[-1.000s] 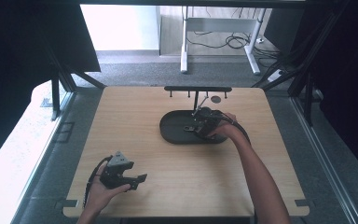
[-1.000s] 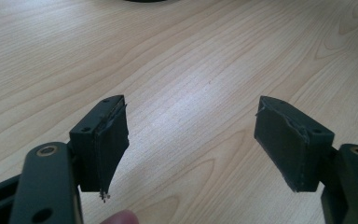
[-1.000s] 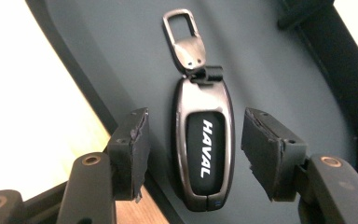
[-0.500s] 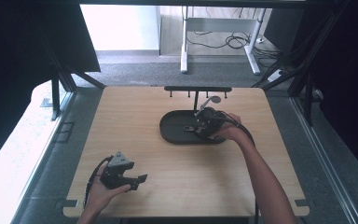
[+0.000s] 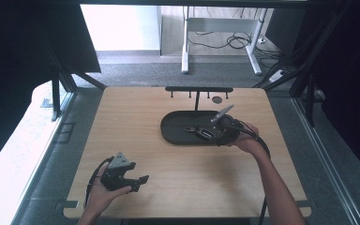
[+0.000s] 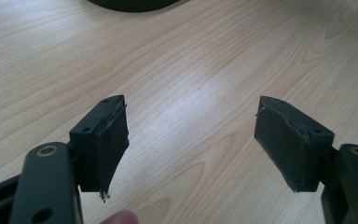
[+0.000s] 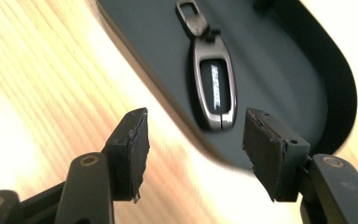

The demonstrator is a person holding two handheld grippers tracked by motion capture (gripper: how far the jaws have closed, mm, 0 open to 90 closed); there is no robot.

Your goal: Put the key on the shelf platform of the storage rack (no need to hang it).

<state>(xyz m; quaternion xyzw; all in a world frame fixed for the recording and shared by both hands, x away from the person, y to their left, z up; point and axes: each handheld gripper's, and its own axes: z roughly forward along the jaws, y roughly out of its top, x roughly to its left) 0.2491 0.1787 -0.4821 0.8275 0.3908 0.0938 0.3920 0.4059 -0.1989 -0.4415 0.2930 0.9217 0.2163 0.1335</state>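
Observation:
A dark car key fob [image 5: 201, 132] with a metal loop lies flat in a black oval tray [image 5: 168, 126] at the middle of the wooden table. My right gripper [image 5: 214, 134] hovers at the tray's right end and points left at the fob. In the right gripper view its jaws [image 7: 196, 144] stand open with nothing between them, and the key fob [image 7: 214, 91] lies just beyond the pads on the tray floor [image 7: 144, 46]. My left gripper [image 5: 139, 183] rests near the table's front left, open over bare wood [image 6: 191, 140].
A black bar stand with small hooks [image 5: 198, 89] rises just behind the tray. A dark round spot [image 5: 217, 100] marks the table beside it. Bare wood [image 5: 122, 122] spreads left of the tray and along the front. Table legs and cables lie on the floor beyond.
My right gripper has drawn back to the right and lifted a little, and the key fob now shows in the tray. The left gripper has kept still.

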